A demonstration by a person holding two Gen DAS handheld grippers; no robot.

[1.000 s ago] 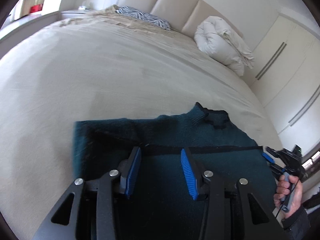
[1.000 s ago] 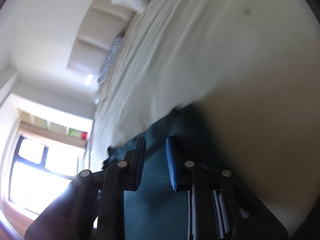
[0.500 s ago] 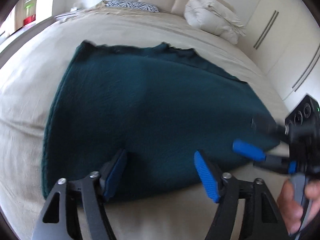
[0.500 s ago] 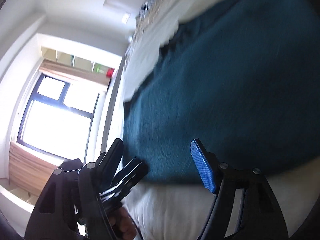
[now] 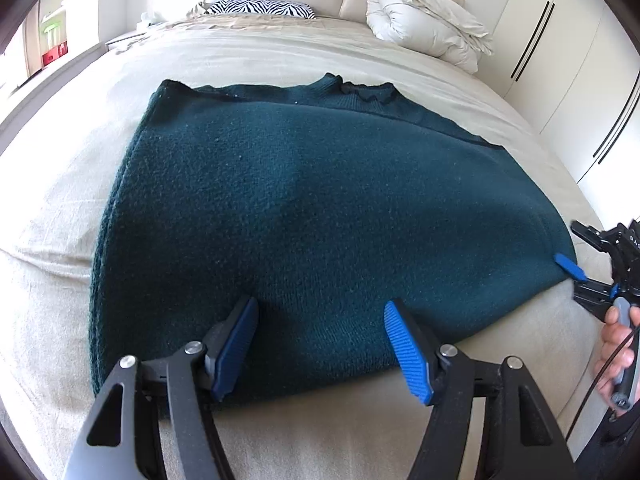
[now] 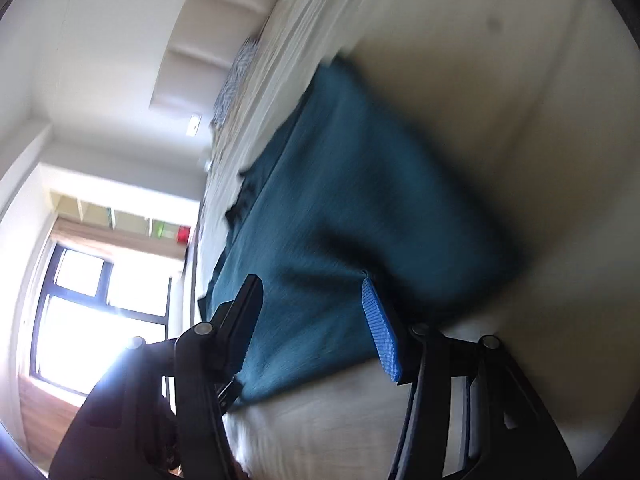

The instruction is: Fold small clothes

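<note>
A dark teal knit sweater [image 5: 312, 208] lies folded on the beige bed [image 5: 52, 264], its collar at the far edge. My left gripper [image 5: 322, 350] is open and empty, hovering over the sweater's near folded edge. My right gripper [image 6: 316, 332] is open and empty at the sweater's [image 6: 344, 200] right near corner; it also shows in the left wrist view [image 5: 580, 256], held by a hand. The right wrist view is tilted and blurred.
A rolled white duvet [image 5: 428, 28] and a zebra-print pillow [image 5: 260, 8] lie at the headboard. White wardrobe doors [image 5: 568, 60] stand on the right. A bright window [image 6: 92, 312] is on the left side of the room.
The near part of the sweater has been folded over toward the collar. Both grippers opened, let go of the fabric and drew back to the near edge.
</note>
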